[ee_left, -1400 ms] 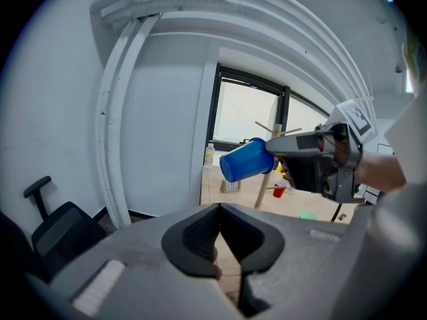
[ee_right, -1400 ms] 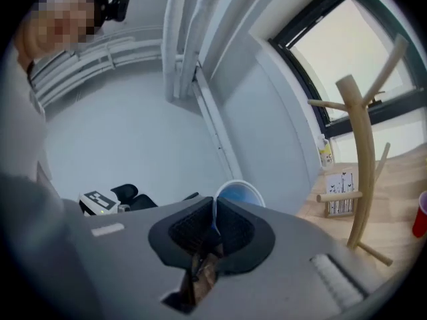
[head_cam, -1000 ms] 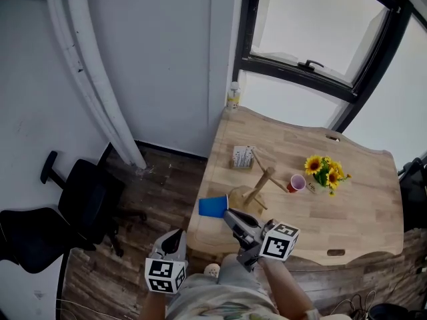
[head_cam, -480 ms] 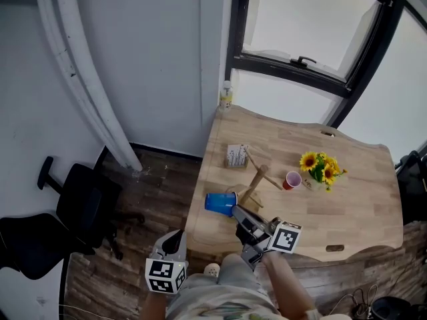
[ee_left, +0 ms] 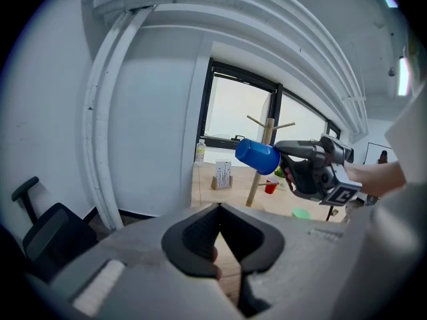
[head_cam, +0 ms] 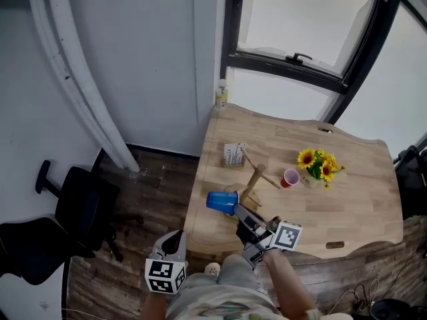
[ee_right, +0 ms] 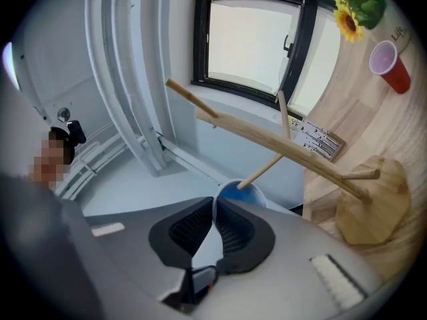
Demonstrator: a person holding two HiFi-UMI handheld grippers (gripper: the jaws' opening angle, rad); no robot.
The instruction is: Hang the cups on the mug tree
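Seen from above, a light wooden table (head_cam: pixel 347 205) stands under a window, with a wooden mug tree (head_cam: pixel 254 179) near its front left corner. The right gripper (head_cam: pixel 239 213) reaches in from the table's near edge, its jaws clamped on the rim of a blue cup (head_cam: pixel 220 202). The cup is held off the table and tipped on its side. Its long axis runs roughly level, base pointing away to the left and open mouth toward the gripper and the tree. In the right gripper view, one slanting peg (ee_right: pixel 267 169) runs from the trunk down toward the cup's mouth. Its tip sits at the opening, though whether it is already inside cannot be told. The coming move likely turns on that line-up: the cup's axis must follow the peg's slant so the mouth can slide over it. The left gripper (head_cam: pixel 175 240) hangs low by the person's body, off the table's near edge and well away from the tree. Its jaws are together at the tips with nothing between them, so the right hand is clearly the nearer one. A red cup (head_cam: pixel 289 178) stands upright on the table beyond the tree, just beside a bunch of sunflowers (head_cam: pixel 316 165)
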